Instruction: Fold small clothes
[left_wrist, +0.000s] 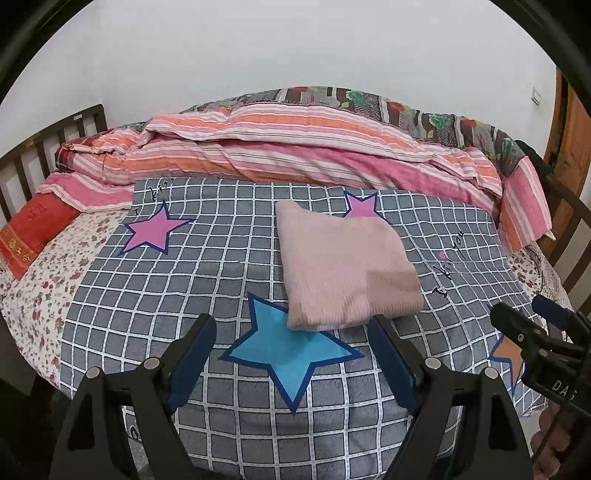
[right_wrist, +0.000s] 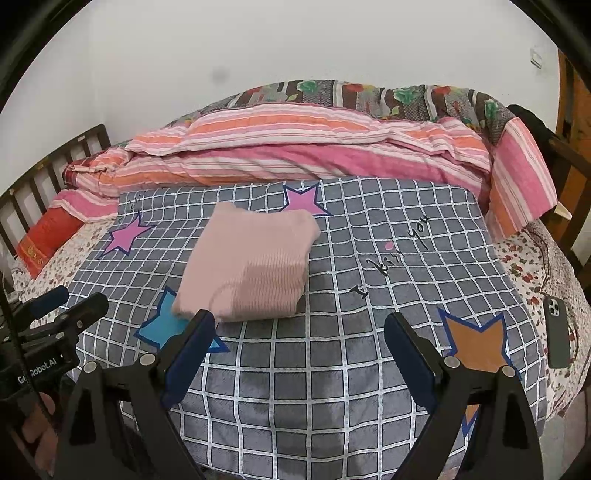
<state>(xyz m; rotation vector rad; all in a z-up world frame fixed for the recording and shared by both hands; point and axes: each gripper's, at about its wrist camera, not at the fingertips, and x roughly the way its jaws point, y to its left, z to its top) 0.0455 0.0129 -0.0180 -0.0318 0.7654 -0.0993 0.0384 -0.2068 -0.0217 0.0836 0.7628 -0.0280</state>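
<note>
A pink knitted garment (left_wrist: 343, 266) (right_wrist: 247, 266) lies folded into a compact rectangle on the grey checked sheet (left_wrist: 177, 295) (right_wrist: 332, 369) with coloured stars. My left gripper (left_wrist: 291, 325) hovers open just in front of the garment's near edge, with nothing between its fingers. My right gripper (right_wrist: 299, 319) is open too, held above the sheet to the right of the garment's near corner, and holds nothing. Each gripper shows at the edge of the other's view: the right gripper (left_wrist: 521, 308) at the far right, the left gripper (right_wrist: 79, 297) at the far left.
A pink and orange striped quilt (left_wrist: 295, 147) is bunched along the far side of the bed against the wall. A red pillow (left_wrist: 33, 232) lies at the left by the wooden headboard (left_wrist: 44, 147). A dark phone (right_wrist: 557, 332) rests on the floral sheet at the right edge.
</note>
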